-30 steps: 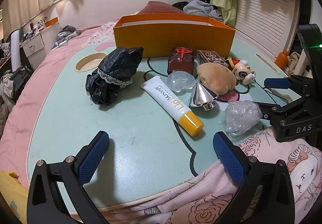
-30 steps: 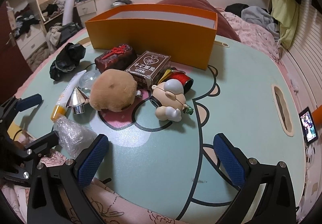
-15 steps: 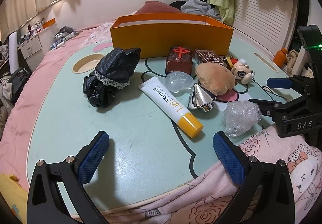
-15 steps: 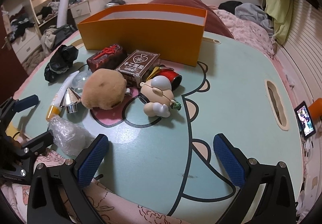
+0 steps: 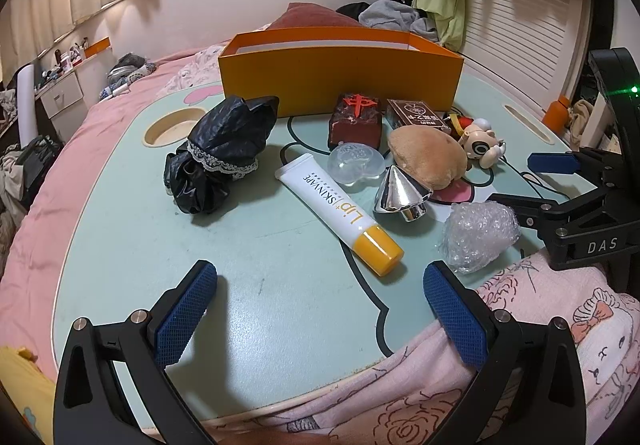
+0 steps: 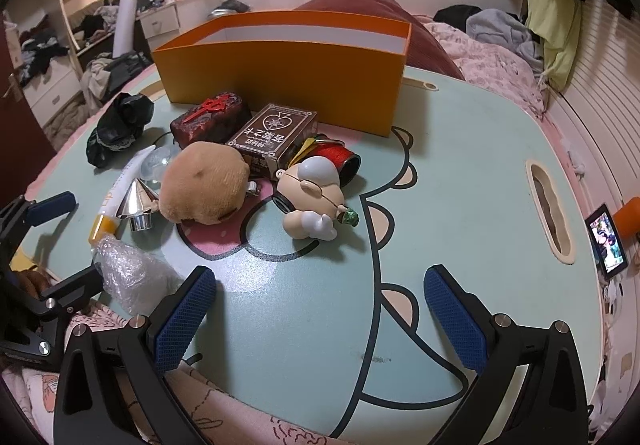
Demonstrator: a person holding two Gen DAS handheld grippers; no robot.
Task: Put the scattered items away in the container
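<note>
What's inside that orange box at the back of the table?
Only the white inner walls of the orange box show; its near wall hides the bottom, so whether anything lies inside cannot be told.

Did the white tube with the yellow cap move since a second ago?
No. The white tube lies between the black scrunchie and silver cone as before; only the camera shifted.

My table [image 5: 280, 285]: pale green, cartoon face drawn on top. Orange box [image 5: 340, 79] at far side. In front of box: black bag [image 5: 224, 153], white tube [image 5: 336, 209] (yellow cap), shiny cone [image 5: 400, 193], brown plush [image 5: 428, 157], bubble wrap [image 5: 478, 233], card box [image 6: 276, 139], little toy figure [image 6: 312, 197].
</note>
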